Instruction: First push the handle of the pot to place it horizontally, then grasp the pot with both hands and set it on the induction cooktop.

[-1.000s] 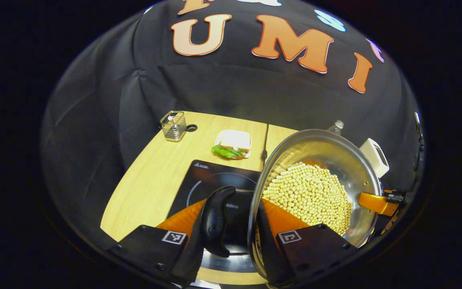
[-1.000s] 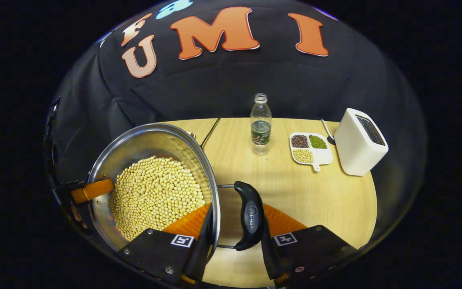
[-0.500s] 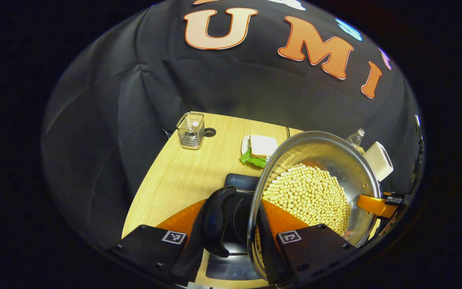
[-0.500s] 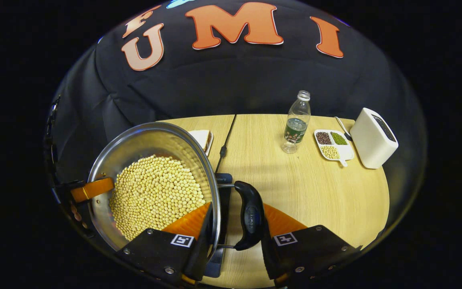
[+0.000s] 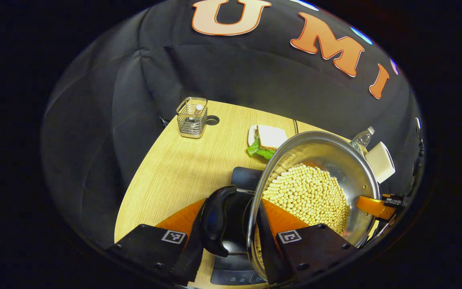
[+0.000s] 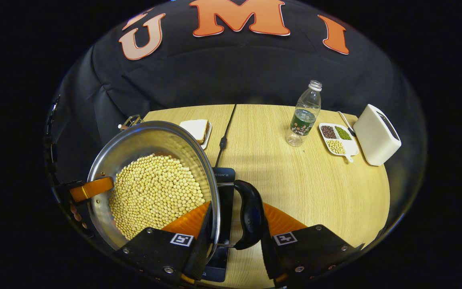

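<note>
A steel pot (image 5: 315, 138) full of yellow soybeans (image 5: 307, 196) is held between both grippers. My left gripper (image 5: 231, 226) is shut on the pot's black left handle (image 5: 215, 224), one finger inside the rim and one outside the handle. My right gripper (image 6: 235, 230) is shut the same way on the black right handle (image 6: 251, 216). The black induction cooktop (image 5: 244, 178) lies directly under the pot (image 6: 150, 136), and its edge (image 6: 223, 176) shows below the right handle. Whether the pot touches the cooktop cannot be told.
A wire basket (image 5: 192, 118) and a sandwich on a plate (image 5: 269, 138) sit at the back left of the wooden table (image 6: 315, 188). A water bottle (image 6: 305, 114), a divided dish of beans (image 6: 337, 138) and a white toaster (image 6: 375, 134) stand back right. A cable (image 6: 225, 136) runs to the cooktop.
Both grippers have carried the pot leftward over the cooktop. The cooktop has slid under the pot in the left gripper view and come into the right gripper view. Both grips are unchanged.
</note>
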`<action>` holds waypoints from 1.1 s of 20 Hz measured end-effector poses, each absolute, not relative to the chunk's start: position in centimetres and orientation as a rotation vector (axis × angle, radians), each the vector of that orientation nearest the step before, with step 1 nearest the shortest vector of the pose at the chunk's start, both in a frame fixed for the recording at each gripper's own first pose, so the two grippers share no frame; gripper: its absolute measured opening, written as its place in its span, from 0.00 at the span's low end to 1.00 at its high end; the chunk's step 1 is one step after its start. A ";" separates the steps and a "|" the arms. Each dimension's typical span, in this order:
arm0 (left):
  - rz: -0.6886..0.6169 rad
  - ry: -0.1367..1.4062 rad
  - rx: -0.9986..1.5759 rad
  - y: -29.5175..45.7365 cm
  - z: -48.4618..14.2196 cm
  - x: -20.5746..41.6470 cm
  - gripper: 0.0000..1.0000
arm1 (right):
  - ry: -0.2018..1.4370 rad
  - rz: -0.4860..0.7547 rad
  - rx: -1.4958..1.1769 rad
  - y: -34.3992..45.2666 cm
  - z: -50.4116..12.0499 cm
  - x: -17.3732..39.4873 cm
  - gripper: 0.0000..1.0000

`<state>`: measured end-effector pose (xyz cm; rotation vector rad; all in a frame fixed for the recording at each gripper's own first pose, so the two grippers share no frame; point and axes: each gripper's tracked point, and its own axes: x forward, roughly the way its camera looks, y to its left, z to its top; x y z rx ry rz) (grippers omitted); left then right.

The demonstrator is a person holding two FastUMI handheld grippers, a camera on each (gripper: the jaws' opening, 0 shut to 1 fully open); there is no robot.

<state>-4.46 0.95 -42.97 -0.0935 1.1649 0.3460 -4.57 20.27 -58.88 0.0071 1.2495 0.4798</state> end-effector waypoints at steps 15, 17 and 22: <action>0.368 1.207 -0.072 0.9 -42.2 -4.1 0.68 | 1.314 0.473 0.030 19.8 -59.9 -4.9 0.58; 0.371 1.210 -0.071 0.7 -42.4 -4.1 0.68 | 1.322 0.470 0.036 19.7 -59.9 -4.8 0.58; 0.374 1.229 -0.079 0.7 -42.3 -4.2 0.70 | 1.339 0.465 0.037 19.6 -59.9 -4.9 0.58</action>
